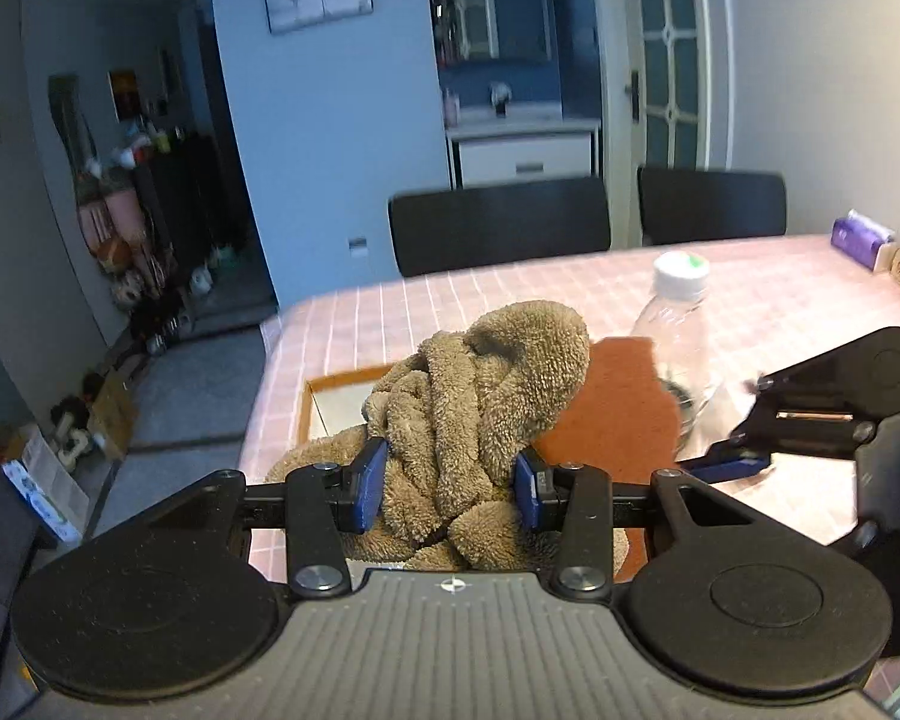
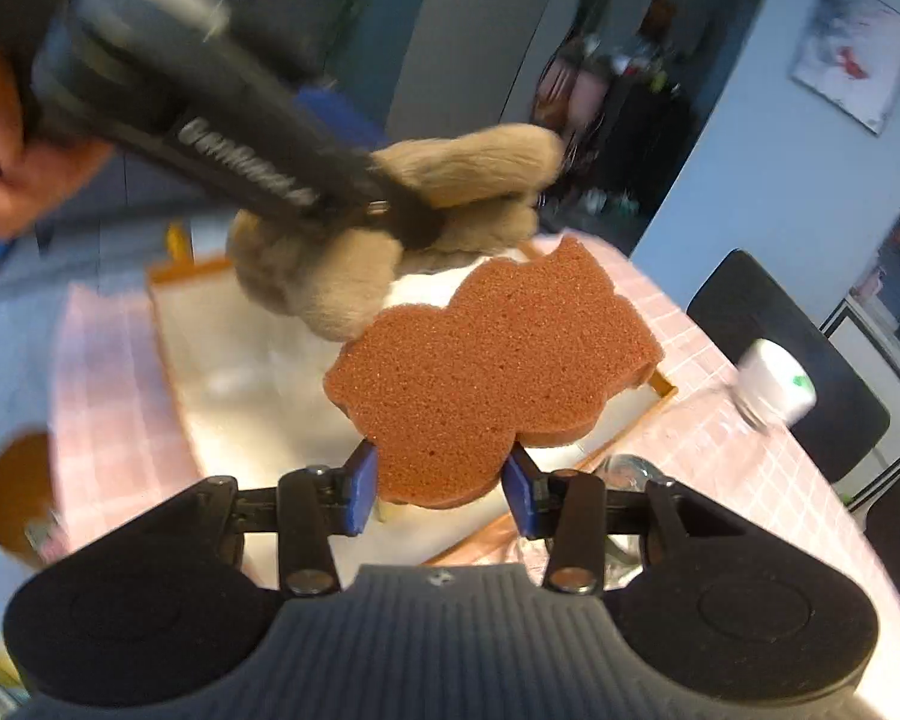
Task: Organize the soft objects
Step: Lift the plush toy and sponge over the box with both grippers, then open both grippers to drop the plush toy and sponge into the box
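My left gripper (image 1: pixel 450 483) is shut on a bunched tan towel (image 1: pixel 486 384) and holds it above an orange-rimmed white tray (image 1: pixel 324 384) on the pink checked table. My right gripper (image 2: pixel 441 489) is shut on an orange-brown wavy-edged sponge (image 2: pixel 498 360) and holds it over the same tray (image 2: pixel 222 324). The towel (image 2: pixel 330 276) and the left gripper's body (image 2: pixel 210 96) show blurred in the right wrist view, just left of and above the sponge. The right gripper (image 1: pixel 732 462) and the sponge (image 1: pixel 618 402) also show in the left wrist view, to the towel's right.
A clear plastic bottle (image 1: pixel 678 330) with a white cap stands on the table right of the tray; its cap (image 2: pixel 777 381) shows in the right wrist view. Two black chairs (image 1: pixel 498 228) stand at the far edge. A purple pack (image 1: pixel 861 237) lies at the far right.
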{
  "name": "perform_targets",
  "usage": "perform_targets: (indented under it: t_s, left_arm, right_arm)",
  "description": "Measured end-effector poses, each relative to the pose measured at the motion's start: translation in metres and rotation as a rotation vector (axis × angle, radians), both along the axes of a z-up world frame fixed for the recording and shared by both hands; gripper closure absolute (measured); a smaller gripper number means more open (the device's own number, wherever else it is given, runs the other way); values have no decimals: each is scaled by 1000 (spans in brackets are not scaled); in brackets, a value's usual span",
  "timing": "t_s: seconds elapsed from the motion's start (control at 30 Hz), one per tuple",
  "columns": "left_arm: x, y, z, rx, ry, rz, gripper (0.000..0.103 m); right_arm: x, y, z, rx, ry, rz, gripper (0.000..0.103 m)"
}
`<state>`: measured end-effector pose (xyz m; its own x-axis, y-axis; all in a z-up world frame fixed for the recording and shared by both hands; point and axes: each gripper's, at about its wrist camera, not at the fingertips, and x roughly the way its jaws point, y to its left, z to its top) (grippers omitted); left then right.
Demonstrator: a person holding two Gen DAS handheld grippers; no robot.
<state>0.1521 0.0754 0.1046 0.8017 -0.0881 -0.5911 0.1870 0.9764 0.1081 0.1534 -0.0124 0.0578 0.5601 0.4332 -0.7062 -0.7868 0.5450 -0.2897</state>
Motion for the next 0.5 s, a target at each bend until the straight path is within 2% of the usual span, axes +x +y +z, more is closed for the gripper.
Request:
perform_targets:
  t_s: [0.1, 0.27, 0.5]
  left_arm:
    - [25, 3, -16, 11, 31, 20, 54]
    - [63, 27, -43, -45, 126, 34, 54]
    - [79, 46, -66, -88, 201, 49, 54]
  right_arm:
    - [18, 21, -14, -94, -24, 10, 59]
    - [45, 32, -29, -126, -12, -13, 59]
    - [65, 53, -50, -159, 3, -37, 59]
